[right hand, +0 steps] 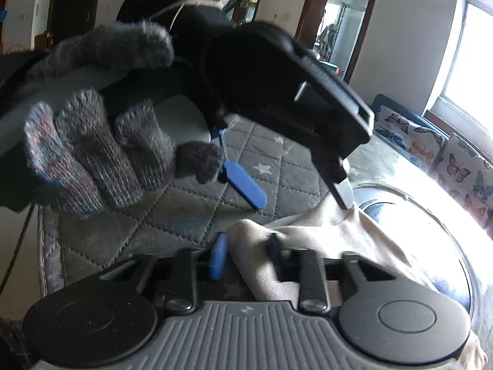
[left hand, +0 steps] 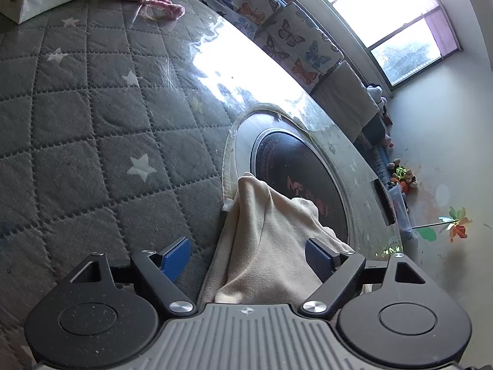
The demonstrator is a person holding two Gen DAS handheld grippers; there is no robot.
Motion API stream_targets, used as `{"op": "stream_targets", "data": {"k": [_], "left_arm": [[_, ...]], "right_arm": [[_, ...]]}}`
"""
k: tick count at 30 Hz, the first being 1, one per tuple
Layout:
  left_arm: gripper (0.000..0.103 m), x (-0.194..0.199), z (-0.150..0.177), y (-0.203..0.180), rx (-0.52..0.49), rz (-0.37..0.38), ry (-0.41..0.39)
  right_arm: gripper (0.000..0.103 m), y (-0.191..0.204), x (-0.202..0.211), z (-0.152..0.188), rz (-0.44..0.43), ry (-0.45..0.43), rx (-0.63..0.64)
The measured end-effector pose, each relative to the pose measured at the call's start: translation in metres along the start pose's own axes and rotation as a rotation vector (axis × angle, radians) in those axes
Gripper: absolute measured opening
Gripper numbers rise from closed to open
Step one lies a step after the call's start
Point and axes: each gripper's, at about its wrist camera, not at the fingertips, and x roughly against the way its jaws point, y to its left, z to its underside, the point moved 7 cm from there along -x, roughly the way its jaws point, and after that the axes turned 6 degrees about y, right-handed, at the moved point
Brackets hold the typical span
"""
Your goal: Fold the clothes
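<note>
Two hand-held grippers (left hand: 246, 256) (right hand: 246, 259), cream garment (left hand: 265, 246), quilted mat (left hand: 92, 138)

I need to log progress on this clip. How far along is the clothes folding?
Early stage. Done: nothing looks neatly folded; the cream garment lies bunched over the quilted grey table cover and round black hotplate. In hand: the left gripper is open around a raised fold, one finger touching cloth; the right gripper is open at another edge. Left: gripping, folding, flattening.
</note>
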Motion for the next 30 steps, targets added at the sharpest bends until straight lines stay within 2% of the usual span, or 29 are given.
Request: {"op": "stream_targets", "data": {"k": [11,14,16,18,20,21,25,30], "left_arm": [[0.082,-0.015,0.005,-0.015,0.052,0.08,0.043],[0.069,-0.02,0.007,-0.017,0.069,0.102,0.057],[0.056,-0.023,0.008,-0.016,0.087,0.108,0.064],[0.036,-0.026,0.009,-0.013,0.104,0.103,0.071],[0.025,-0.028,0.009,-0.01,0.112,0.1,0.073],[0.022,-0.028,0.009,-0.009,0.112,0.1,0.072],[0.021,-0.029,0.01,-0.006,0.11,0.099,0.067],[0.02,-0.029,0.01,-0.007,0.093,0.093,0.064]], "right_arm": [[0.003,-0.036,0.05,-0.009,-0.046,-0.131,-0.204],[0.003,-0.04,0.054,-0.005,-0.059,-0.14,-0.222],[0.003,-0.041,0.057,-0.001,-0.067,-0.14,-0.225],[0.003,-0.041,0.061,0.003,-0.075,-0.135,-0.227],[0.004,-0.045,0.058,0.004,-0.086,-0.126,-0.228],[0.005,-0.046,0.058,0.004,-0.091,-0.125,-0.23],[0.008,-0.053,0.063,0.01,-0.087,-0.126,-0.276],[0.008,-0.081,0.065,0.029,-0.009,-0.084,-0.357]]}}
